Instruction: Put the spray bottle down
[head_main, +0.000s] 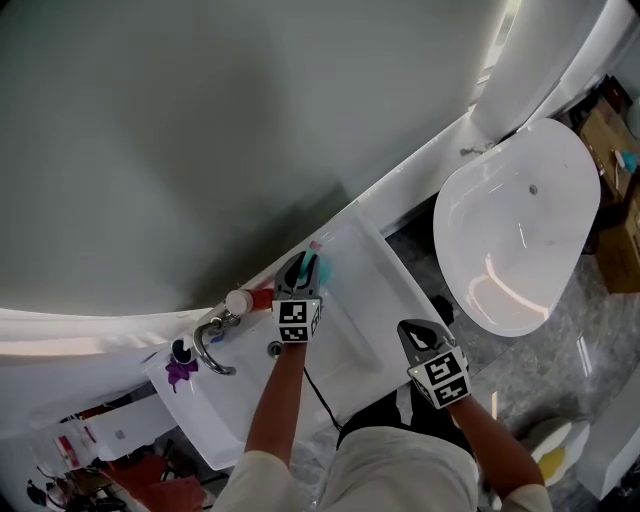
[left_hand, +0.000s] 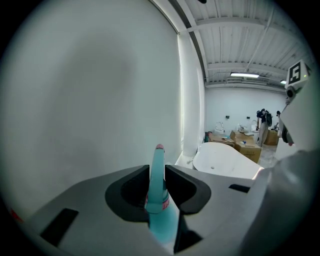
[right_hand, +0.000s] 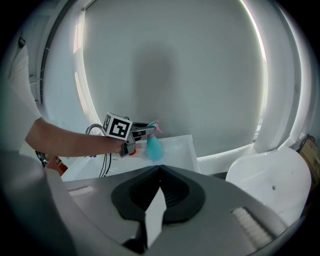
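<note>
A teal spray bottle (head_main: 323, 268) with a pink nozzle tip is clamped between the jaws of my left gripper (head_main: 303, 265), just above the far right part of the white washbasin top (head_main: 385, 275), close to the grey wall. In the left gripper view the bottle (left_hand: 161, 200) stands upright between the two black jaws of the left gripper (left_hand: 157, 172). From the right gripper view, the bottle (right_hand: 154, 147) hangs low over the basin top under the left gripper (right_hand: 145, 131). My right gripper (head_main: 415, 332) hovers off the basin's front edge; the right gripper (right_hand: 160, 169) is shut and holds nothing.
A chrome tap (head_main: 212, 345) stands at the basin's left, with a red-and-white bottle (head_main: 245, 298) and a purple item (head_main: 180, 372) near it. A white bathtub (head_main: 515, 225) lies to the right, cardboard boxes (head_main: 610, 130) beyond it. The grey wall runs right behind the basin.
</note>
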